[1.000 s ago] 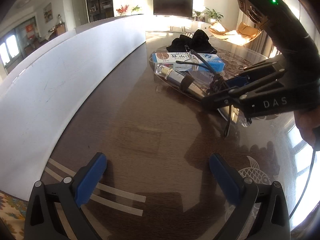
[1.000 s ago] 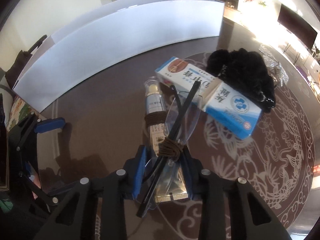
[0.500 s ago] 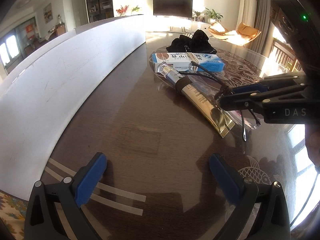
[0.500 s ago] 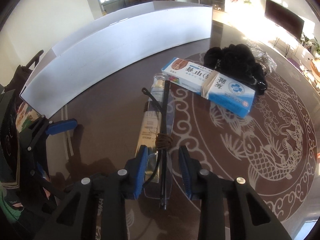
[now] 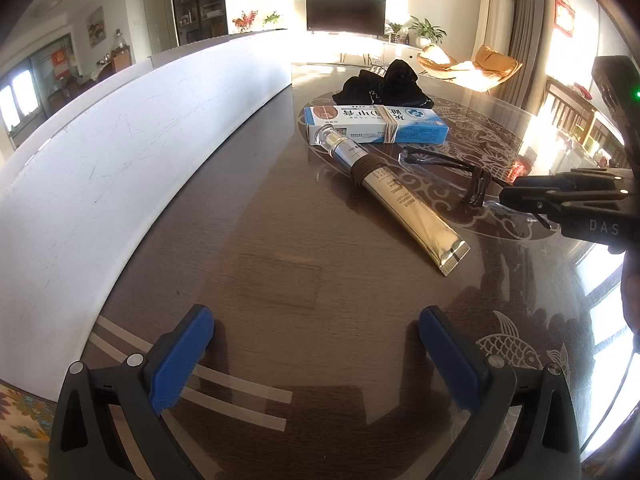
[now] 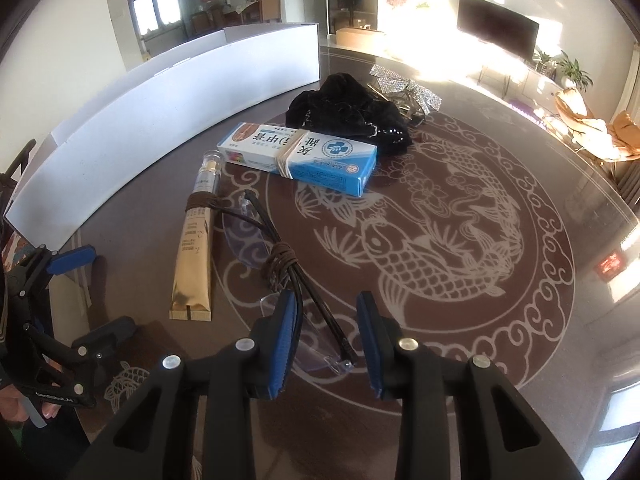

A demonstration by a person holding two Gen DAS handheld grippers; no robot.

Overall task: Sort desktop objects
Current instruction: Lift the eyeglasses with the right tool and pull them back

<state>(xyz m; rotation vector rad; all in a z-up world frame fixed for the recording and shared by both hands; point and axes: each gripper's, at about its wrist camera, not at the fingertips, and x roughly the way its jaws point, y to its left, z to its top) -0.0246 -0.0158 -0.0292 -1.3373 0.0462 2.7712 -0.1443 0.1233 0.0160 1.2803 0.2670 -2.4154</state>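
Observation:
Folded clear glasses (image 6: 280, 256) with black arms, bound by a brown cord, lie on the dark table between the tips of my right gripper (image 6: 327, 316), whose jaws stand apart around them. They also show in the left wrist view (image 5: 460, 172). A gold tube (image 6: 194, 252) lies to their left, also in the left wrist view (image 5: 404, 204). A blue-and-white box (image 6: 298, 156) with a rubber band lies beyond it. My left gripper (image 5: 316, 344) is open and empty over bare table near the front edge.
A black cloth (image 6: 348, 114) and a glittery bow (image 6: 404, 88) lie behind the box. A long white panel (image 5: 120, 160) curves along the table's left side. White tape strips (image 5: 236, 396) mark the table near my left gripper.
My right gripper has drawn the glasses off the tube and box, back and to the right, set them on the table, and its jaws have opened. The left gripper has not moved.

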